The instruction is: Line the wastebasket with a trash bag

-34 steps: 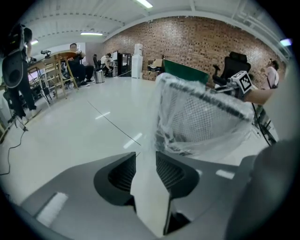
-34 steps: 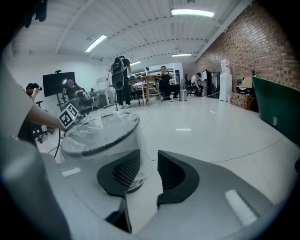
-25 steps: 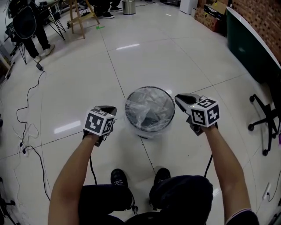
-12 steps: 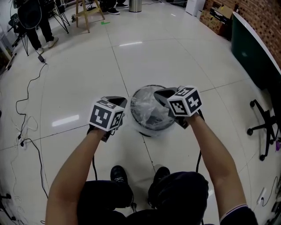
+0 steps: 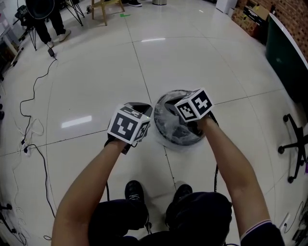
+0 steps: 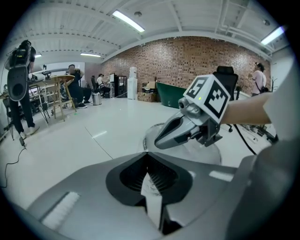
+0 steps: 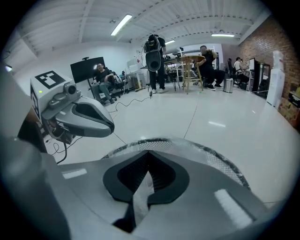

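Note:
A round black mesh wastebasket [image 5: 188, 139] stands on the white tiled floor, lined with a clear crinkled trash bag [image 5: 175, 129] draped over its rim. My right gripper [image 5: 169, 104] hangs over the basket's left half, pointing down into it, jaws shut; crinkled film shows under the slit between its pads [image 7: 149, 153], and no grip on it is visible. My left gripper [image 5: 146, 107] is just left of the rim, jaws shut [image 6: 147, 153], with nothing seen held. From the left gripper view the right gripper [image 6: 157, 142] hovers above the basket [image 6: 213, 154].
Black cables [image 5: 30, 129] trail over the floor at the left. An office chair base [image 5: 294, 144] and a dark green panel [image 5: 284, 53] are at the right. A wooden stool [image 5: 103, 6] and a standing person [image 5: 43, 19] are far back. My shoes [image 5: 135, 190] are near the basket.
My right gripper has swung left and down, from beside the basket's right rim to over its opening, and its jaws have shut. The left gripper has edged slightly closer to the rim.

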`<state>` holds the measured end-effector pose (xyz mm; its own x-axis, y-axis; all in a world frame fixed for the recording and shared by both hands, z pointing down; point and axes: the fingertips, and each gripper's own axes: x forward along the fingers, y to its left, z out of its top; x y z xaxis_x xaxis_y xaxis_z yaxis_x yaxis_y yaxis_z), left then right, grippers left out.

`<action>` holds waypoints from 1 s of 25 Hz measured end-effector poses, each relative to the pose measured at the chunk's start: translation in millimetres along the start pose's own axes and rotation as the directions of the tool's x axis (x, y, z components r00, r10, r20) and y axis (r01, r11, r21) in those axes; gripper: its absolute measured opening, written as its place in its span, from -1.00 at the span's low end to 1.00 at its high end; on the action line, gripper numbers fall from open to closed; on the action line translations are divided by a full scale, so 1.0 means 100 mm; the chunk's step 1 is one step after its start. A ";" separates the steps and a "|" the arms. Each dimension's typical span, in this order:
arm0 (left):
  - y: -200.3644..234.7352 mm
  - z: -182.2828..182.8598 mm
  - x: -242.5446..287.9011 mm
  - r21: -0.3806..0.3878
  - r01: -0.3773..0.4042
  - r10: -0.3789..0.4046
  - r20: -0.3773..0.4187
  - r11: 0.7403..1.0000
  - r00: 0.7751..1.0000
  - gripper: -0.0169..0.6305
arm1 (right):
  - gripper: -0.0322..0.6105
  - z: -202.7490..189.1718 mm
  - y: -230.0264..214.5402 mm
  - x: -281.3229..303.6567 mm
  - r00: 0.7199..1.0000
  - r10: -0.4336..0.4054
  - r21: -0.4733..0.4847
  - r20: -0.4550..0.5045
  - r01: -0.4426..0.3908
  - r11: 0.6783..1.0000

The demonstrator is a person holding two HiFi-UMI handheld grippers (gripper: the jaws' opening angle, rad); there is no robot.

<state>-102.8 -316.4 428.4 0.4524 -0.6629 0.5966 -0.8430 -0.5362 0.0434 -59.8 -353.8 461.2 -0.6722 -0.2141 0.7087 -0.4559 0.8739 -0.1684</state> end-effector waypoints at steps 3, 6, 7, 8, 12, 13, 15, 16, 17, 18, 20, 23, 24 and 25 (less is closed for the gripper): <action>0.00 0.01 0.07 0.009 0.007 -0.007 0.010 1.000 1.000 -0.91 | -0.89 -0.09 -0.07 0.17 0.999 -0.006 0.017 -0.047 0.007 1.000; -0.01 0.01 0.11 0.011 0.013 -0.013 0.016 1.000 1.000 -0.91 | -0.89 -0.19 -0.13 0.31 0.997 -0.006 0.030 -0.080 0.008 1.000; -0.01 0.00 0.12 0.004 0.014 -0.014 0.019 1.000 1.000 -0.91 | -0.89 -0.23 -0.15 0.35 0.996 -0.006 0.033 -0.087 0.009 0.999; -0.01 -0.01 0.13 -0.005 0.015 -0.015 0.022 1.000 1.000 -0.91 | -0.89 -0.26 -0.17 0.40 0.996 -0.006 0.037 -0.090 0.009 0.999; 0.03 -0.11 0.15 -0.031 0.016 -0.016 0.021 0.999 1.000 -0.91 | -0.89 -0.37 -0.24 0.58 0.997 -0.015 0.063 -0.071 0.020 0.998; 0.05 -0.13 0.16 -0.037 0.017 -0.016 0.019 0.999 1.000 -0.91 | -0.89 -0.41 -0.25 0.62 0.997 -0.019 0.069 -0.069 0.024 0.997; 0.08 -0.17 0.18 -0.041 0.019 -0.018 0.014 0.999 1.000 -0.91 | -0.89 -0.48 -0.26 0.70 0.997 -0.023 0.075 -0.072 0.029 0.997; 0.10 -0.18 0.20 -0.039 0.019 -0.019 0.010 0.999 1.000 -0.91 | -0.89 -0.52 -0.27 0.73 0.997 -0.024 0.078 -0.073 0.030 0.997; 0.12 -0.19 0.22 -0.038 0.019 -0.019 0.007 0.999 1.000 -0.91 | -0.89 -0.55 -0.28 0.76 0.997 -0.025 0.081 -0.073 0.030 0.996; 0.13 -0.20 0.24 -0.038 0.019 -0.019 0.005 0.999 1.000 -0.91 | -0.89 -0.57 -0.28 0.79 0.997 -0.024 0.084 -0.075 0.030 0.996; 0.14 -0.23 0.27 -0.045 0.022 -0.021 0.003 0.999 1.000 -0.91 | -0.89 -0.62 -0.29 0.84 0.996 -0.022 0.080 -0.084 0.029 0.996; 0.12 -0.27 0.30 -0.056 0.028 -0.028 0.001 0.998 1.000 -0.91 | -0.89 -0.69 -0.31 0.89 0.994 -0.024 0.053 -0.104 0.030 0.998; 0.12 -0.29 0.30 -0.061 0.031 -0.031 0.001 0.998 1.000 -0.91 | -0.89 -0.71 -0.31 0.91 0.994 -0.026 0.046 -0.109 0.031 0.998; 0.11 -0.32 0.30 -0.066 0.034 -0.035 0.000 0.997 0.999 -0.91 | -0.89 -0.73 -0.31 0.92 0.993 -0.027 0.043 -0.114 0.032 0.999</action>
<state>-107.8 -325.9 472.2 0.4812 -0.6439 0.5948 -0.8442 -0.5233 0.1164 -65.0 -369.0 582.0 -0.5892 -0.1865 0.7862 -0.5019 0.8470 -0.1753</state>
